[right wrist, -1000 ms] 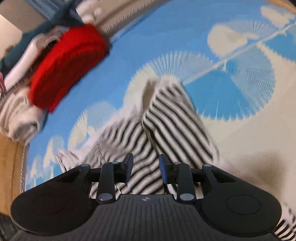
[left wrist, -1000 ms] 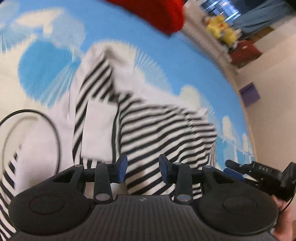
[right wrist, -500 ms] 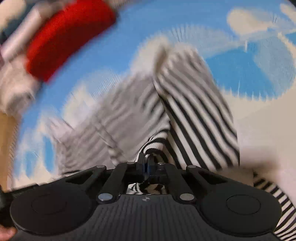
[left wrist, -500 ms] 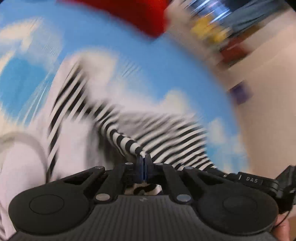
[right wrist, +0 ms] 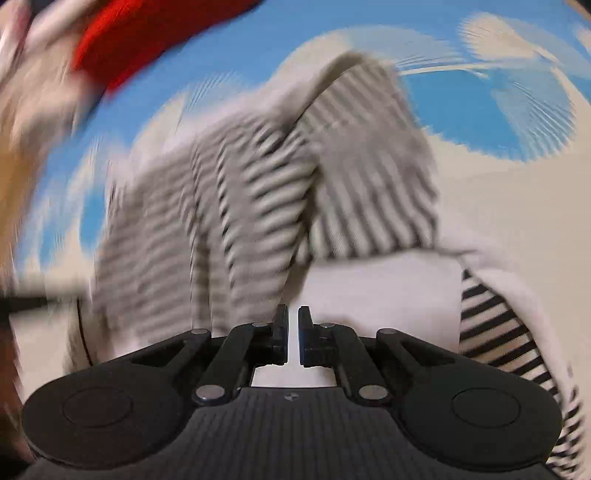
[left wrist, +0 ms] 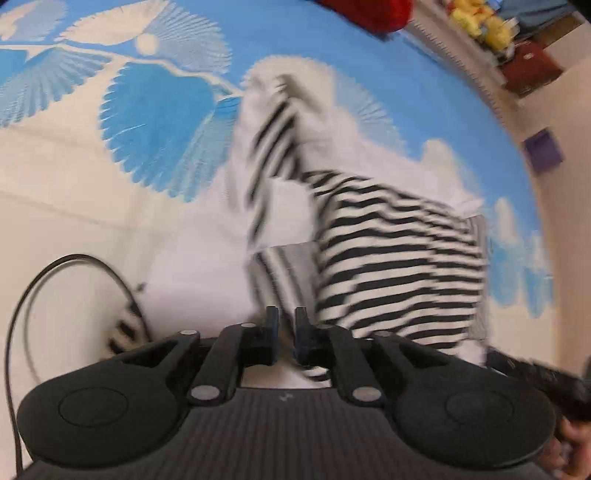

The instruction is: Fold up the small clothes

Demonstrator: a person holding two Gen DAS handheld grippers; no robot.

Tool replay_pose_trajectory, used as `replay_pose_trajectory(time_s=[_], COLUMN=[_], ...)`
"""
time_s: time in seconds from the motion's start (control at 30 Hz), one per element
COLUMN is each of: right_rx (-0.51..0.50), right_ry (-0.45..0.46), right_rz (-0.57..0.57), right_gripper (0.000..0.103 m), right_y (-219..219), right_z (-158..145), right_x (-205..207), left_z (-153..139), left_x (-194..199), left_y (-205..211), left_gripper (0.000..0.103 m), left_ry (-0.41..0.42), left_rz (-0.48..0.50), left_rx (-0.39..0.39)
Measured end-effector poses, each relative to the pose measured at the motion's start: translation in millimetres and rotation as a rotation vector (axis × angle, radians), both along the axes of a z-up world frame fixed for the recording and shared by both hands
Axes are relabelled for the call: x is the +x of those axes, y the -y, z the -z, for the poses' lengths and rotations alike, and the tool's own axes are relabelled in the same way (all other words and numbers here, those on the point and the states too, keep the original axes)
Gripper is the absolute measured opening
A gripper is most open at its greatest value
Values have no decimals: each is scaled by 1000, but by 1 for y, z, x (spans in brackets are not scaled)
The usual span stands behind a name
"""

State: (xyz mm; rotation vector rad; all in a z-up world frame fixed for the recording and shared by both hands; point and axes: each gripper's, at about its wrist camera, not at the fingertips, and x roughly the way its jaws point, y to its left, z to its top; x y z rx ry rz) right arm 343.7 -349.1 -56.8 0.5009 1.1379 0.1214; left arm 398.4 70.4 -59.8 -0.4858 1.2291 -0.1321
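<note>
The surface is a blue mat (left wrist: 159, 122) printed with cream fan shapes and white clouds, spread wide under everything. At about one o'clock from the left camera its far edge meets pale floor, where yellow soft toys (left wrist: 480, 22), a dark red box (left wrist: 532, 68) and a small purple block (left wrist: 543, 151) sit along the wall. A red folded garment (right wrist: 147, 33) lies at the mat's far end, at eleven o'clock from the right camera.

Both claws point steeply down at the cloth. The left claw (left wrist: 286, 338) has just been opening: its jaws stand a narrow gap apart and I see only cloth beyond them, nothing pinched. A thin black cable (left wrist: 22, 306) loops off at nine o'clock. The right claw (right wrist: 293, 339) has likewise just been opening, its jaws a slit apart and released, with white cloth showing through the gap. Part of a hand (left wrist: 572, 443) shows at four o'clock in the left view.

The striped garment (left wrist: 399, 266), black on white, lies rumpled on the mat directly ahead of both claws. One part is doubled over, showing a plain white inner panel (right wrist: 380, 291), and a striped sleeve or flap runs away toward twelve o'clock. Motion blur hides finer details.
</note>
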Motion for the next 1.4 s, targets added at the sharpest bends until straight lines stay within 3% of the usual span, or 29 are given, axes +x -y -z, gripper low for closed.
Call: replay_pose_trajectory(time_s=[0.03, 0.07, 0.1, 0.23, 0.33, 0.37, 0.4, 0.43, 0.47, 0.53, 0.57, 0.63, 0.67, 0.7, 0.73, 0.77, 0.8, 0.9, 0.93, 0.97, 1.03, 1.13, 1.2, 1.27, 1.33, 1.37, 1.4], right_rx=[28, 49, 63, 60, 62, 55, 38, 18, 16, 49, 81, 131, 131, 120, 89, 41, 0, -71, -72, -87, -150, -155, -155, -116, -105, -140, -177], right_ry=[6, 7, 0, -34, -58, -58, -58, -58, -47, 19, 77, 249, 329, 395, 423, 404, 355, 19, -89, -137, -110, 85, 168, 150, 38, -31, -96], right_rz=[33, 45, 38, 40, 51, 52, 53, 54, 64, 112, 128, 123, 108, 91, 79, 76, 75, 30, 7, 14, 30, -10, -51, -86, -129, -135, -123], right_gripper=[27, 35, 46, 48, 47, 44, 34, 11, 0, 1, 1, 1, 1, 1, 1, 1, 1, 2, 3, 3, 7, 7, 7, 7, 11, 12, 11], right_y=[3, 3, 0, -14, -26, -30, -35, -41, -39, -32, -30, -24, -23, -21, -20, -19, -18, -21, -23, -23, -25, -36, -45, -50, -55, -55, -52], right_z=[1, 4, 8, 28, 40, 41, 42, 39, 37, 18, 2, -44, -64, -81, -91, -92, -85, -21, 3, 17, 13, -21, -31, -22, 7, 24, 38], right_x=[1, 3, 8, 39, 51, 54, 56, 56, 57, 55, 53, 42, 34, 26, 18, 14, 12, 22, 22, 20, 15, 8, 7, 9, 17, 21, 21], left_z=[-2, -2, 1, 21, 37, 41, 45, 45, 41, 17, -2, -35, -46, -49, -45, -36, -22, 39, 48, 43, 17, -17, -18, 1, 29, 44, 48], left_x=[0, 1, 6, 17, 29, 32, 35, 38, 40, 40, 38, 30, 24, 19, 17, 18, 19, 18, 15, 13, 10, -2, -3, -2, 4, 5, 3], left_y=[3, 7, 12, 22, 42, 48, 51, 53, 53, 48, 42, 28, 22, 18, 14, 13, 14, 15, 15, 16, 22, 34, 45, 51, 59, 61, 63], left_gripper=[34, 48, 49, 49, 49, 49, 40, 27, 6, 6, 6, 6, 6, 6, 6, 7, 7, 10, 10, 11, 12, 18, 18, 18, 18, 17, 16], left_ry=[11, 13, 3, -59, -81, -85, -85, -82, -70, 38, 139, 343, 421, 455, 436, 380, 288, -52, -94, -68, 48, 233, 268, 216, 86, -1, -29], left_rz=[4, 5, 5, -23, 12, 23, 26, 27, 31, 21, 15, 14, 32, 55, 70, 82, 98, 101, 100, 109, 126, 166, 210, 237, 264, 282, 308], left_rx=[-16, -19, -13, -53, 7, 26, 41, 50, 39, -41, -118, -295, -347, -379, -390, -369, -297, 19, 117, 155, 146, 155, 146, 160, 277, 363, 396])
